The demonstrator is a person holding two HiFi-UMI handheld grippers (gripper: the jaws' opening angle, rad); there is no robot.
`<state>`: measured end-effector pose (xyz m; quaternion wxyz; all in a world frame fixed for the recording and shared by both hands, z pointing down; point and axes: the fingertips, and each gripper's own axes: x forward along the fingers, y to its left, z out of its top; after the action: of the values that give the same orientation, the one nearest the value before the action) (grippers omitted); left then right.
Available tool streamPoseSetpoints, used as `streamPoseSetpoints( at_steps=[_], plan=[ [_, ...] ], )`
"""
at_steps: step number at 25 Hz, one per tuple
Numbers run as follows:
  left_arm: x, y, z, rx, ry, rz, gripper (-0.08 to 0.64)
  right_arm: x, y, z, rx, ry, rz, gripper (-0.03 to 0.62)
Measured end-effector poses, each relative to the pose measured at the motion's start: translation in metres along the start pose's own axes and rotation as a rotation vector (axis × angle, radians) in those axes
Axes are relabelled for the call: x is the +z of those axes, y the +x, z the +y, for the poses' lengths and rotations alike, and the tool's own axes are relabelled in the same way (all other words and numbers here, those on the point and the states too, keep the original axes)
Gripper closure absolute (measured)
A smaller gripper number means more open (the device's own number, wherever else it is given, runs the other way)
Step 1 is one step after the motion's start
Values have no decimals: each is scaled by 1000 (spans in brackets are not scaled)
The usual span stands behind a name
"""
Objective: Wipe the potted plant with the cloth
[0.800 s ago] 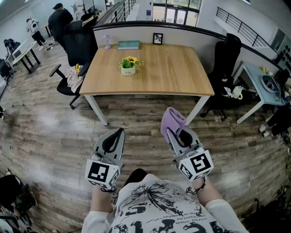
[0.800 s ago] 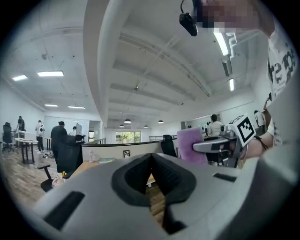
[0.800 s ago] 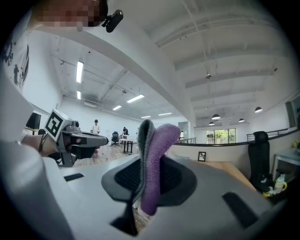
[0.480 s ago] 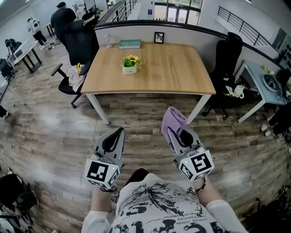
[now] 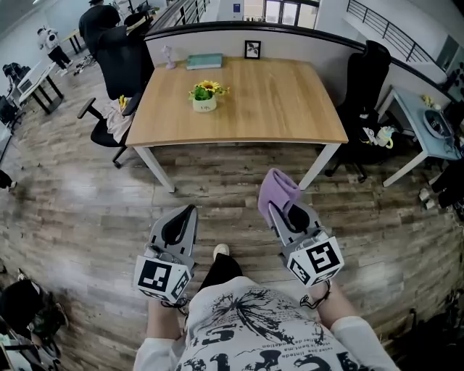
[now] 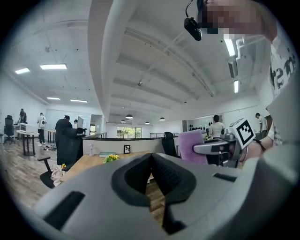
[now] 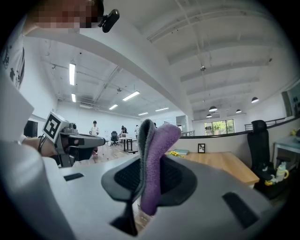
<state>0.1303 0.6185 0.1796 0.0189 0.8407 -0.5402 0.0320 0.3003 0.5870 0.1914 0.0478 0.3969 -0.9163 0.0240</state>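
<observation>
A small potted plant (image 5: 204, 97) with yellow flowers in a white pot stands on the wooden table (image 5: 283, 109), left of centre; it shows small in the left gripper view as the plant (image 6: 111, 159). My right gripper (image 5: 275, 206) is shut on a purple cloth (image 5: 276, 190), which sticks up between its jaws as the cloth (image 7: 157, 159). My left gripper (image 5: 190, 210) is shut with nothing in it, the jaws touching (image 6: 151, 157). Both grippers hover over the floor, well short of the table's near edge.
On the table's far edge lie a teal book (image 5: 204, 61), a small picture frame (image 5: 252, 49) and a small white figure (image 5: 169, 57). Black office chairs stand at the left (image 5: 109, 109) and right (image 5: 366, 80). A side desk (image 5: 428, 134) is at the right. A person (image 5: 98, 22) stands far left.
The table has slid slightly down and nearer in the head view. A shoe now shows on the floor between the grippers. Both grippers keep their places in the picture.
</observation>
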Motion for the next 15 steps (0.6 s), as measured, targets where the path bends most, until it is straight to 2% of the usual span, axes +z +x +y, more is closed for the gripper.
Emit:
streamPoseSetpoints(
  at_steps=[6, 12, 15],
  plan=[
    [-21, 35, 56, 47, -38, 24, 557, -13, 65, -26, 4, 18, 40, 518],
    [-22, 121, 148, 39, -53, 25, 557, -15, 177, -79, -44, 79, 65, 518],
    [-17, 173, 201, 19, -44, 26, 557, -7, 243, -105, -58, 78, 78, 517]
  ],
)
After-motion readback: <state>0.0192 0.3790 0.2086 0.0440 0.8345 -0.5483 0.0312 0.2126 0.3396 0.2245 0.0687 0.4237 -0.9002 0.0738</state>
